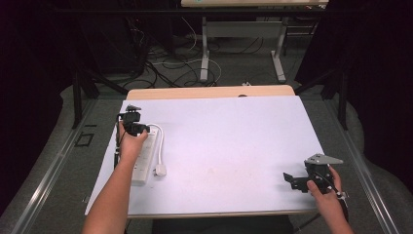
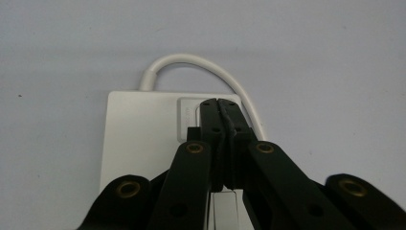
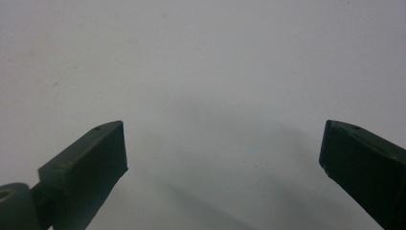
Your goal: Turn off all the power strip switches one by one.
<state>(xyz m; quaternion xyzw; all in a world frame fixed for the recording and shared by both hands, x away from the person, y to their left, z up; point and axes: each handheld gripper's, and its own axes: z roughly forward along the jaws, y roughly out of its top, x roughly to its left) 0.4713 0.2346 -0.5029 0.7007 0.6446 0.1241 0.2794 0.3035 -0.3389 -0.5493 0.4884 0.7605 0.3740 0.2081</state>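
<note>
Power strip (image 1: 144,157), white, lying lengthwise near left edge of pale table sheet (image 1: 234,146); own cord (image 1: 159,141) looping from far end back along right side to plug (image 1: 160,170) resting on sheet just beside strip.

Left gripper (image 1: 138,127) poised over far end of strip, jaws pressed fully together, nothing between them. In left gripper view, closed tips (image 2: 219,106) sitting on or just above raised rectangular switch (image 2: 189,117) at cord end of power strip (image 2: 143,134); actual contact not resolvable. Cord (image 2: 201,64) arcing away beyond strip.

Right gripper (image 1: 298,181) parked near right front corner of table, well apart from strip. Jaws wide open, empty; bare sheet (image 3: 215,72) between them in right gripper view.

Step in hand, as judged: pressing rocker switch with closed tips used as a poking finger.

Next move, as judged: short downward push on correct half of rocker, tips kept centred to avoid slipping off edge. Strip light and unheld, so risk of tilting or sliding under off-centre force; steadying with right gripper possibly useful. Switch state not readable from frames.
</note>
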